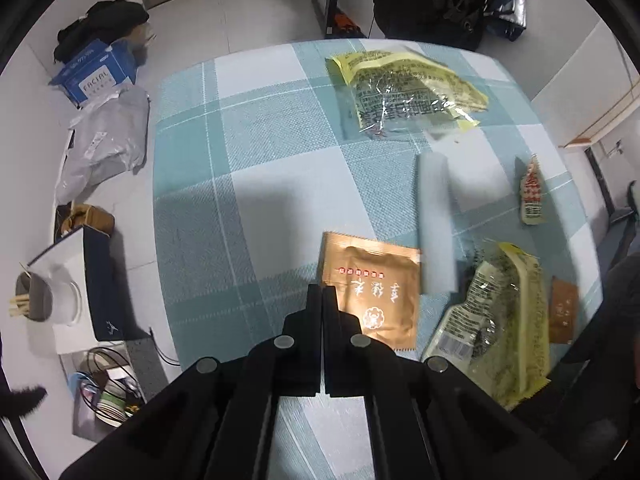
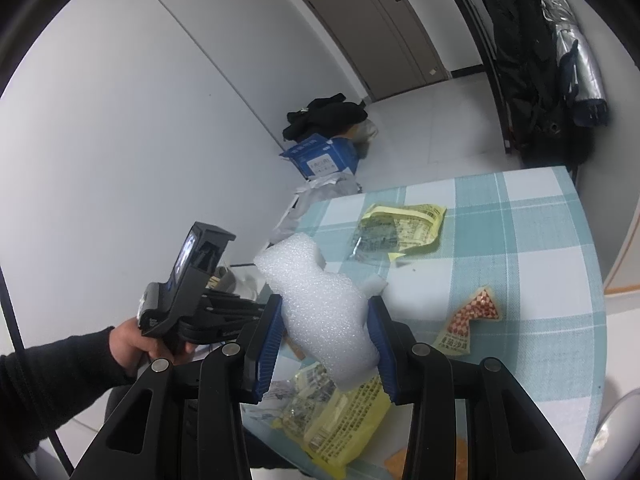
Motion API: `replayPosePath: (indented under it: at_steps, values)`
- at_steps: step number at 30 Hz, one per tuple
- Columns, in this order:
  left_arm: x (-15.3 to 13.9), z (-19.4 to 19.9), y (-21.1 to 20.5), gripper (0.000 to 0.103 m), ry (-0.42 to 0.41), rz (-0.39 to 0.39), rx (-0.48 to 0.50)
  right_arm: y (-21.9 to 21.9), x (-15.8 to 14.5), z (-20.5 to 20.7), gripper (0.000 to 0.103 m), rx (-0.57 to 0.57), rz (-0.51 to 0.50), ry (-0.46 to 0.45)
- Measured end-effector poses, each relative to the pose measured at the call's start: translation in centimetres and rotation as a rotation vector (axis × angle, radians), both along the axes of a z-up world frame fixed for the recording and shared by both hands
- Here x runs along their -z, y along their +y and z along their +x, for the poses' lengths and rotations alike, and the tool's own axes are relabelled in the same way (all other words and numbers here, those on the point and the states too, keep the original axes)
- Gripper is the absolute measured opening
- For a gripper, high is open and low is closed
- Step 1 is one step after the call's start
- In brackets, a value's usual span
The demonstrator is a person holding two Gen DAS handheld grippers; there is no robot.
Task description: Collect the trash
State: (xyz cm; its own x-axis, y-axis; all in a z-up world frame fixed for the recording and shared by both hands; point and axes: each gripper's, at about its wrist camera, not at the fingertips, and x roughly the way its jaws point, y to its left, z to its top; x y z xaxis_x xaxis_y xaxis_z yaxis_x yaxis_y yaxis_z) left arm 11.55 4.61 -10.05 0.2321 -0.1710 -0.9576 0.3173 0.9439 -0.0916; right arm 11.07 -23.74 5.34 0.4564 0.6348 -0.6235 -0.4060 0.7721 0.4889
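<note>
Both claws differ: right claw (image 2: 326, 334) clamps the foam piece (image 2: 320, 308), long axis upright, while left claw (image 1: 322, 300) is closed empty.

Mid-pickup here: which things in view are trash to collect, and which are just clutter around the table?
Trash:
foam piece, in the right tongs
gold sachet
yellow wrappers
red-checked packet

Clutter:
blue box
grey bag
black clothes

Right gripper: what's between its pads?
In the right wrist view, a white foam piece sits clamped between the right gripper's blue pads.
</note>
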Motion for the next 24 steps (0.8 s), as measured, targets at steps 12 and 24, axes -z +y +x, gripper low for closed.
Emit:
replayPosePath:
  at_steps: [12, 24]
  values:
    - [-2.6, -1.8, 0.5, 0.000, -0.020, -0.163, -0.039, 0.1, -0.3, -0.5, 0.041, -0.009, 0.013, -0.008]
    - [0.5, -1.1, 1.9, 0.003, 0.112, -0.113, -0.142, 0.1, 0.0, -0.6, 0.041, -0.003, 0.006, -0.005]
